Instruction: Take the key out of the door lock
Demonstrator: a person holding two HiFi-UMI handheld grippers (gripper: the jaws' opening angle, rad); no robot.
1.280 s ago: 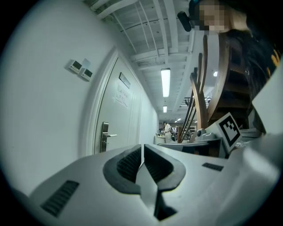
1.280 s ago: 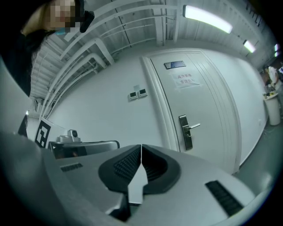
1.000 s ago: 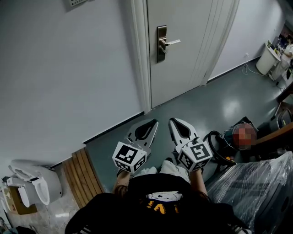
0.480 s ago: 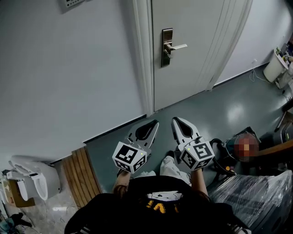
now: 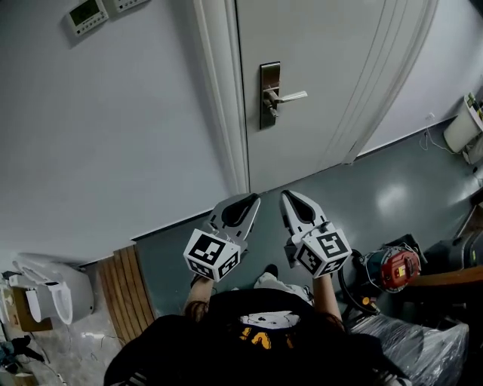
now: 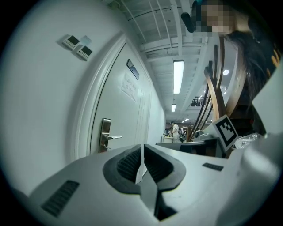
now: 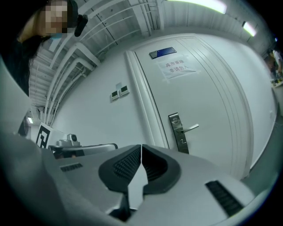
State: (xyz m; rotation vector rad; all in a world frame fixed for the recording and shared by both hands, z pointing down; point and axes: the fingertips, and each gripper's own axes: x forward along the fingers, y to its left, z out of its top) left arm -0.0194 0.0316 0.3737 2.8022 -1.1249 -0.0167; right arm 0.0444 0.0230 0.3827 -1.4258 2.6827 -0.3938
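A white door (image 5: 324, 68) carries a metal lock plate (image 5: 269, 94) with a lever handle (image 5: 290, 96); a small key (image 5: 270, 110) sticks out below the handle. The plate also shows far off as the lock plate (image 6: 105, 134) in the left gripper view and the lock plate (image 7: 178, 132) in the right gripper view. My left gripper (image 5: 249, 199) and right gripper (image 5: 287, 196) are held side by side in front of the person's chest, well short of the door. Both are shut with nothing between the jaws.
A grey wall (image 5: 113, 136) with a thermostat (image 5: 84, 13) stands left of the door frame (image 5: 223, 98). A wooden slat board (image 5: 132, 290) and a white appliance (image 5: 45, 290) lie at lower left. A red-topped machine (image 5: 392, 268) and plastic-wrapped goods (image 5: 423, 339) sit at lower right.
The view has shifted: the door and its lock plate now sit lower in the frame and look nearer. Both grippers keep their place before the chest, still shut.
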